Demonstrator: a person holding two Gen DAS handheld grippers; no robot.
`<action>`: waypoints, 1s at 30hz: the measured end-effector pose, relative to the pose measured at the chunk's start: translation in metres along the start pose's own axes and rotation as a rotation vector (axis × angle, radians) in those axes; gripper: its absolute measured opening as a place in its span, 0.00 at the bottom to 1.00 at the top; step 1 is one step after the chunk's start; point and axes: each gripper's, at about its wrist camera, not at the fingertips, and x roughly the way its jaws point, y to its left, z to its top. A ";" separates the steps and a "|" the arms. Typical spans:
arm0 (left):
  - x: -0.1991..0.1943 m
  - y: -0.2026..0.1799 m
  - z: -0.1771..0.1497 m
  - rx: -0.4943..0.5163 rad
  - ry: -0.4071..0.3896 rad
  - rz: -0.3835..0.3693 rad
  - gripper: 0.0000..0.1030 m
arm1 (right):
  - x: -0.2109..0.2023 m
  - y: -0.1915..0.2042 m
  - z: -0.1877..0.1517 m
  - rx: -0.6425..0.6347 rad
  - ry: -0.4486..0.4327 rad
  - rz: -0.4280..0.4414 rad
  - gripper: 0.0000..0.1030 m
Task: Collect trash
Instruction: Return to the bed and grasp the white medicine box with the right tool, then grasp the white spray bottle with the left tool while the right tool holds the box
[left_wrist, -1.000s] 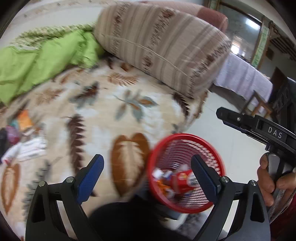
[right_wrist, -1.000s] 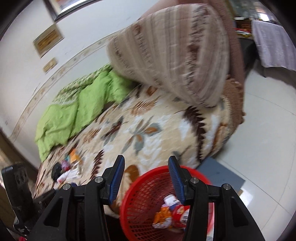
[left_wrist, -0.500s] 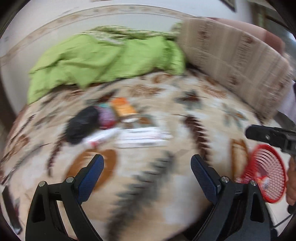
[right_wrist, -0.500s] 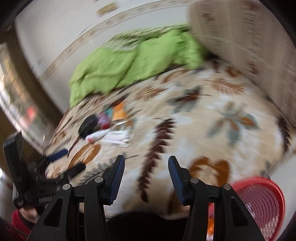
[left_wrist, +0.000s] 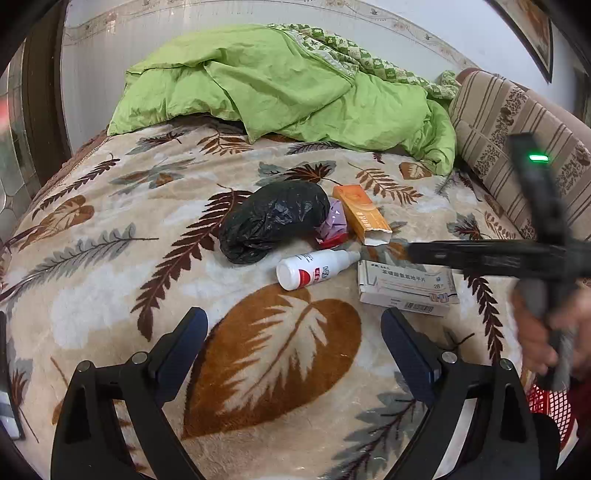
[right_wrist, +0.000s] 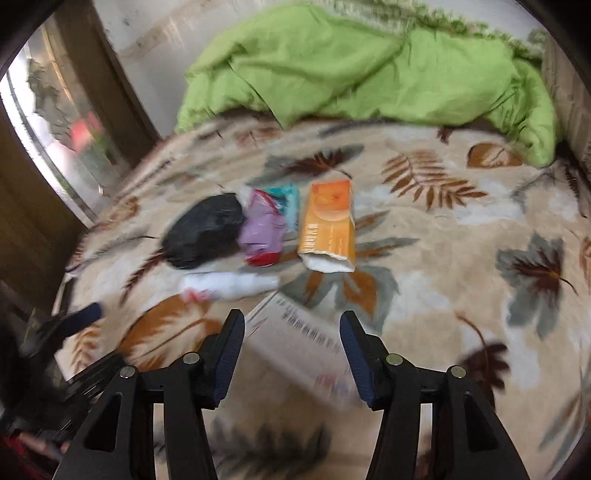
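Trash lies on a leaf-patterned blanket (left_wrist: 110, 266): a black plastic bag (left_wrist: 271, 221), a purple wrapper (left_wrist: 334, 223), an orange carton (left_wrist: 360, 214), a white bottle (left_wrist: 314, 269) and a white medicine box (left_wrist: 406, 286). My left gripper (left_wrist: 293, 336) is open and empty, short of the bottle. My right gripper (right_wrist: 291, 343) is open, right over the white box (right_wrist: 303, 343), with the orange carton (right_wrist: 328, 229), black bag (right_wrist: 203, 230) and bottle (right_wrist: 229, 286) beyond. The right gripper's body (left_wrist: 491, 254) shows blurred in the left wrist view.
A green duvet (left_wrist: 295, 85) is heaped at the back of the bed. A striped cushion (left_wrist: 517, 140) stands at the right. A red basket (left_wrist: 550, 406) peeks at the lower right edge. A wooden frame (right_wrist: 44, 206) is at the left.
Both grippers have swung left from the red basket to the trash pile. The right gripper has come down close over the white box. Both stay open.
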 end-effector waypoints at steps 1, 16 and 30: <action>0.001 0.001 0.000 -0.002 0.004 -0.002 0.91 | 0.010 -0.003 0.004 0.003 0.019 -0.004 0.56; 0.009 0.000 0.008 -0.016 0.019 -0.066 0.91 | 0.026 0.024 -0.045 -0.025 0.145 -0.003 0.59; 0.075 -0.032 0.044 0.264 0.063 -0.038 0.83 | -0.021 0.019 -0.082 0.241 0.014 -0.028 0.54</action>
